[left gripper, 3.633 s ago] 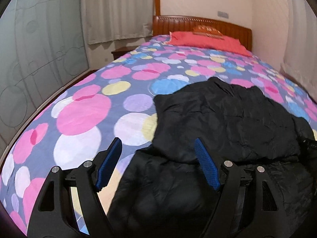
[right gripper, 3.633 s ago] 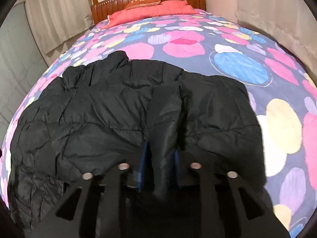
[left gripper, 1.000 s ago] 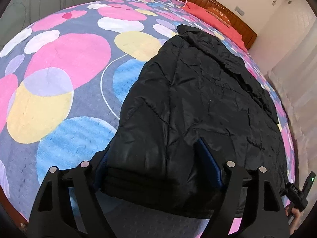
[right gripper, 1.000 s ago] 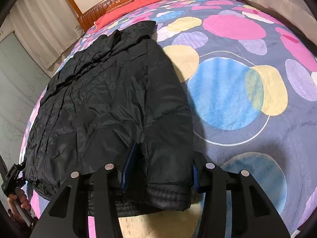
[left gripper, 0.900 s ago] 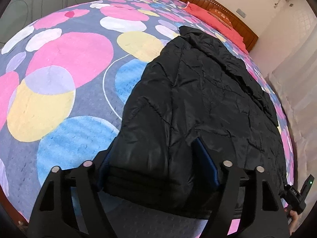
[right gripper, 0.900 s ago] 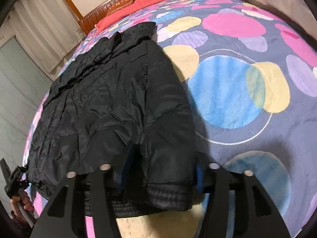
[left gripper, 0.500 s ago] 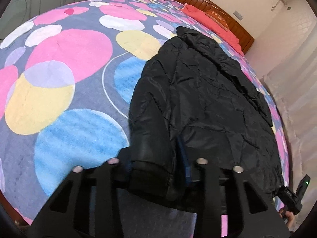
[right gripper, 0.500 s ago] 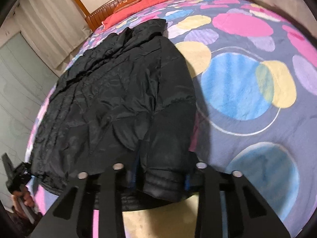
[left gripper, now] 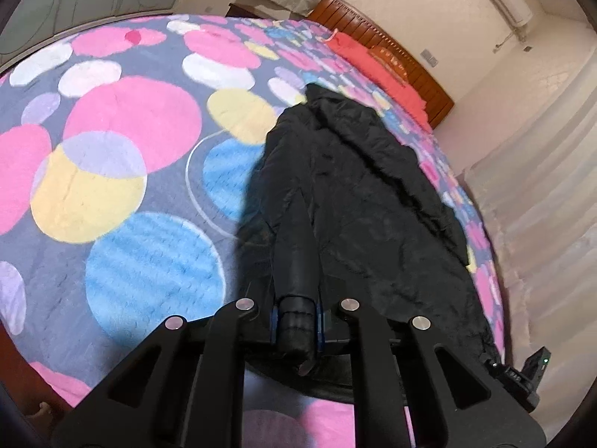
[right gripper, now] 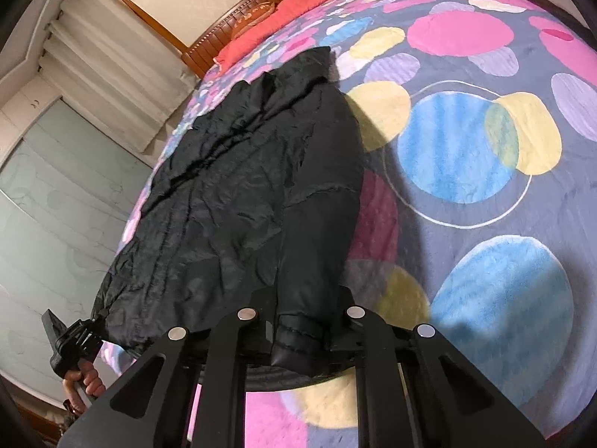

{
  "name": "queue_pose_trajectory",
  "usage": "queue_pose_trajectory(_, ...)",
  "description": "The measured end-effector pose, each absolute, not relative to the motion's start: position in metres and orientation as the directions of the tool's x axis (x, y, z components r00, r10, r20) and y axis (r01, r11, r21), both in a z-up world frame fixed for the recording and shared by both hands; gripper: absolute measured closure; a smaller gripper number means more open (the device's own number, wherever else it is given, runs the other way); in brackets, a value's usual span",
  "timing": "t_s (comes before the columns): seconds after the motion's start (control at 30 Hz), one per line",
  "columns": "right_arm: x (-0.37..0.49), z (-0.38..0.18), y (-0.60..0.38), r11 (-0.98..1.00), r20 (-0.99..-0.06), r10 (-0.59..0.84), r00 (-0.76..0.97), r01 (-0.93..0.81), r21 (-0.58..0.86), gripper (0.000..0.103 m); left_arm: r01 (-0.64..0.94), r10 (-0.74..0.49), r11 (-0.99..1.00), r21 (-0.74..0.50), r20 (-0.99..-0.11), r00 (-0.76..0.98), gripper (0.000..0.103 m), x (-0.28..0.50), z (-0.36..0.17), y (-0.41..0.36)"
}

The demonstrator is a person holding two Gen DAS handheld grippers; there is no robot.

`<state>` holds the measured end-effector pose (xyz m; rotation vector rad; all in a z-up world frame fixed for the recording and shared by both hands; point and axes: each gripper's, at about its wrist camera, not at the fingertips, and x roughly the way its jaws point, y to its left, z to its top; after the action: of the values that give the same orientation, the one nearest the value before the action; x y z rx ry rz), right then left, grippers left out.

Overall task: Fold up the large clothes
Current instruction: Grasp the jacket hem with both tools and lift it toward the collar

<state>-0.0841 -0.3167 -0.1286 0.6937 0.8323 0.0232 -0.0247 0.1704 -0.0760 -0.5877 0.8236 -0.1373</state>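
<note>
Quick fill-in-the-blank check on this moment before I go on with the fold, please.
1. Both grippers grip the hem of a ____ jacket.
2. The jacket lies on a bedspread printed with coloured ____.
3. The left gripper is shut on the jacket's ____.
4. By the headboard lies a red ____.

Missing words: black; circles; hem; pillow

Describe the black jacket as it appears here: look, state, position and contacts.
The black jacket is quilted and puffy with a slightly shiny, crinkled shell. It lies lengthwise on the spotted bedspread, collar toward the headboard. Its near hem corners are bunched and raised: the left hand-held gripper is shut on one elastic-cuffed fold, and the right hand-held gripper is closing on the other.
</note>
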Motion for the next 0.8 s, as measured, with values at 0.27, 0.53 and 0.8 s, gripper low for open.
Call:
queue_pose_trajectory(0.27, -0.043, -0.085, -0.319, 0.747, -0.561, 0.373, 0.740, 0.120, 0.654, 0.090, 0.010, -0.398, 0.815, -0.579, -0.547, 0.736, 0.092, 0.012, -0.016, 0.160)
queue_pose_trajectory(0.53, 0.033, -0.030, -0.331, 0.724, -0.437, 0.393, 0.809, 0.021, 0.689, 0.090, 0.075, -0.397, 0.832, -0.549, -0.496, 0.773, 0.092, 0.093, 0.030, 0.147)
queue_pose_trajectory(0.8, 0.142, 0.001, -0.363, 0.711, -0.399, 0.326, 0.857, 0.056, 0.701, 0.090, 0.018, -0.360, 0.835, -0.550, -0.522, 0.773, 0.092, 0.222, 0.047, 0.152)
